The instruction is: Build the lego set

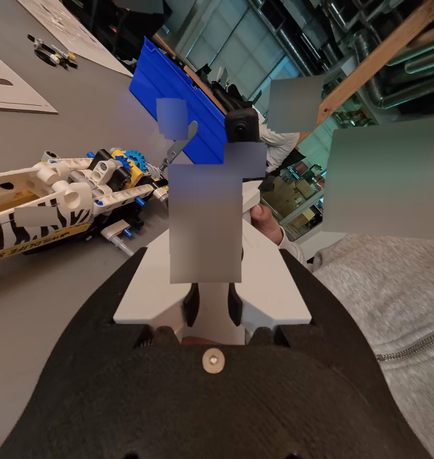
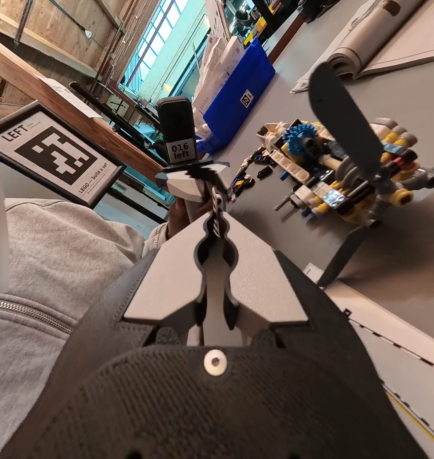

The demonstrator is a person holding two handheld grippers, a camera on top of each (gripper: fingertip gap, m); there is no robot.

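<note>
My right gripper (image 2: 216,218) is shut on a small white piece with black stripes (image 2: 216,224) and holds it in the air. My left gripper (image 2: 207,182) faces it, and its tips meet the far end of that piece. In the left wrist view a blurred patch hides the fingertips of the left gripper (image 1: 206,211), whose finger bases stand close together. The part-built plane model (image 1: 69,193) with zebra stripes lies on the grey table. In the right wrist view the plane model (image 2: 335,169) shows its black propeller (image 2: 345,124).
A blue bin (image 1: 176,99) stands behind the model and also shows in the right wrist view (image 2: 238,84). Loose small pieces (image 2: 245,173) lie beside the model. An open instruction book (image 2: 384,37), paper sheets (image 1: 15,92) and a small sub-assembly (image 1: 53,54) lie on the table. A framed sign (image 2: 54,154) stands at the left. Less than 4 cm separates the two grippers' tips. The open instruction book (image 2: 384,37) is about equally far from each gripper, around 25 centimeters.
</note>
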